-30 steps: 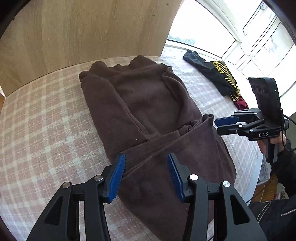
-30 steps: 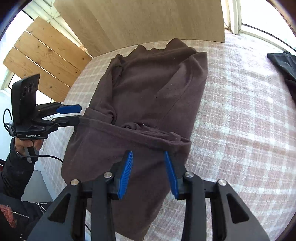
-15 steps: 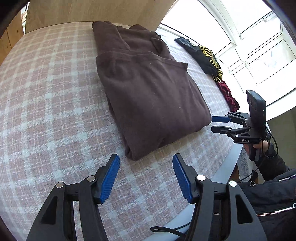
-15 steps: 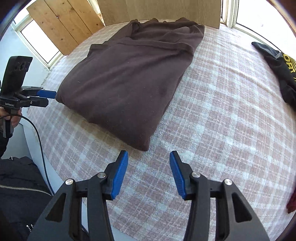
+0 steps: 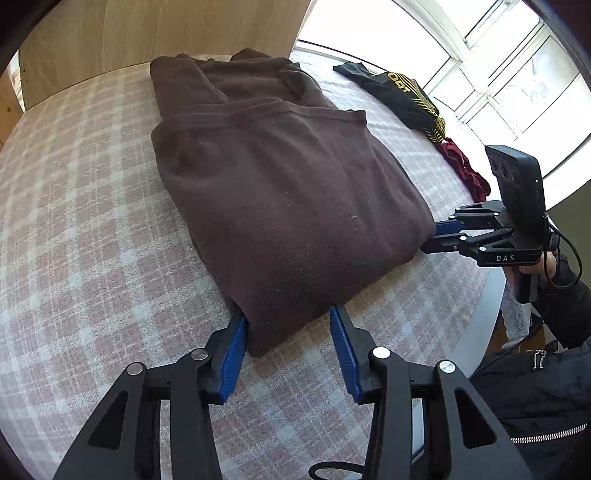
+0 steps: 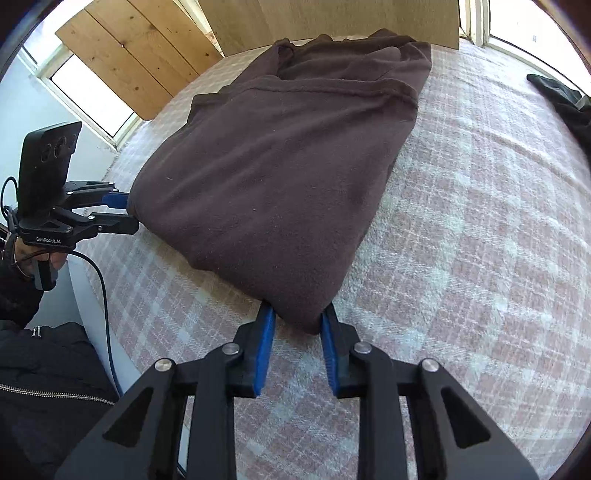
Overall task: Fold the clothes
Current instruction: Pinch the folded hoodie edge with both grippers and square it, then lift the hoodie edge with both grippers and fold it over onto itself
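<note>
A brown fleece garment [image 5: 288, 192] lies folded into a thick rectangle on the pink checked cover [image 5: 74, 221]. My left gripper [image 5: 288, 332] stands open with the garment's near left corner between its blue pads, the left pad touching the cloth. In the right wrist view that gripper [image 6: 125, 210] shows at the far left corner. My right gripper [image 6: 297, 332] has its pads pressed against both sides of the garment's [image 6: 277, 177] near right corner. The left wrist view shows it [image 5: 437, 236] at the cloth's right edge.
A black and yellow garment [image 5: 406, 92] and a red one [image 5: 461, 166] lie at the far right by the windows. A wooden board [image 5: 166, 29] stands behind the cover. The surface's edge [image 5: 487, 314] runs close on the right, beside a person's dark jacket [image 5: 535, 387].
Both grippers have come in from off the cloth to the folded garment's near corners. The right gripper's pads have narrowed onto its corner; the left pads stand wider around theirs.
</note>
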